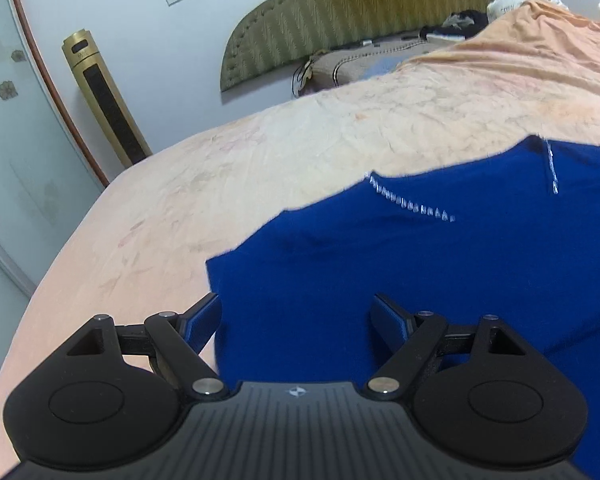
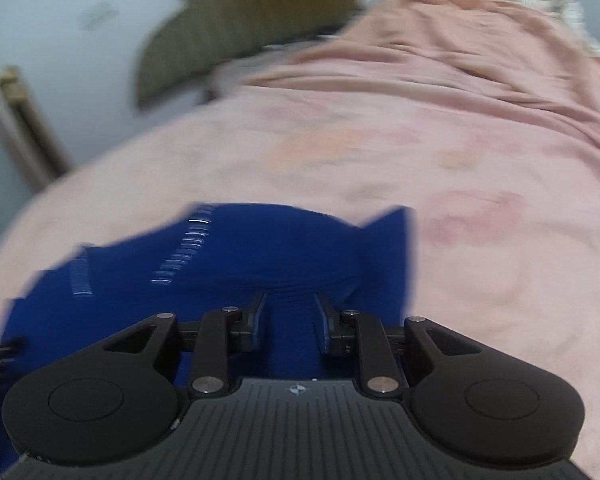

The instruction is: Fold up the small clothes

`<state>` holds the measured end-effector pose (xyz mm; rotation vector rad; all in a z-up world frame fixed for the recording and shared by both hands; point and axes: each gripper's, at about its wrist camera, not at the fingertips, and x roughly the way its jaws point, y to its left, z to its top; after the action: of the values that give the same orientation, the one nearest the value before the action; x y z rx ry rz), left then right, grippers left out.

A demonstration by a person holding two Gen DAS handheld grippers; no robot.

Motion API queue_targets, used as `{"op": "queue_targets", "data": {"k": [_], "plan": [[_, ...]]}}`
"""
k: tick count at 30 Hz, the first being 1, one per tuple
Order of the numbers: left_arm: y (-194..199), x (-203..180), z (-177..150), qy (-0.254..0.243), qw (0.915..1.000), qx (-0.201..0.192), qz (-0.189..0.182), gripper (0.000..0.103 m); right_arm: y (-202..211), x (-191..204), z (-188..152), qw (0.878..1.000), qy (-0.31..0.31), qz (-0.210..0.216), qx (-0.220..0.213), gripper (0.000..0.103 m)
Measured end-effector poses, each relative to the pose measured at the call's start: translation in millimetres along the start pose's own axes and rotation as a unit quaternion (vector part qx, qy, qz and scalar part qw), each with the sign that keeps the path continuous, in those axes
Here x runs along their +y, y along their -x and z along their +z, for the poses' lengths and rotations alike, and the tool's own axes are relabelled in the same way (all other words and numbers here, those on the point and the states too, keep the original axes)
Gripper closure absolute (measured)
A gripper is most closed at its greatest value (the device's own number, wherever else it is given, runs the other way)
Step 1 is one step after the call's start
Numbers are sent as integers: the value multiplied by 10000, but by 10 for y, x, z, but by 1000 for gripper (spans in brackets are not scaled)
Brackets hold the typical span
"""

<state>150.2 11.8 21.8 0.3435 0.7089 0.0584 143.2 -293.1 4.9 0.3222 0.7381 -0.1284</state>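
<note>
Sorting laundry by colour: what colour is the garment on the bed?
Deep blue garment with short rows of small white marks; sharpest in the left wrist view.

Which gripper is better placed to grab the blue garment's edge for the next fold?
Left, probably. The left gripper is wide open at the blue garment's side edge; the right gripper, half closed, sits over its middle.

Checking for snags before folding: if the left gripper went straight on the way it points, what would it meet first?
Probably the blue garment, spread on the bed under the open left gripper; depth is unclear.
</note>
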Motion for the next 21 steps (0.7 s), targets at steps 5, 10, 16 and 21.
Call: {"op": "queue_targets", "data": {"k": [5, 10, 16, 21], "plan": [[73, -108, -137, -178, 9996, 56, -215, 21, 434, 106, -150, 9978, 240, 371, -487, 40], [355, -49, -269, 69, 9992, 17, -390, 21, 344, 194, -379, 9980, 584, -237, 25, 49], [833, 100, -594, 301, 9972, -91, -674, 21, 1189, 131, -769, 9905, 871, -56, -1064, 20], [1094, 75, -889, 438, 9954, -110, -849, 21, 1410, -42, -1271, 9913, 886, -58, -970, 18]]}}
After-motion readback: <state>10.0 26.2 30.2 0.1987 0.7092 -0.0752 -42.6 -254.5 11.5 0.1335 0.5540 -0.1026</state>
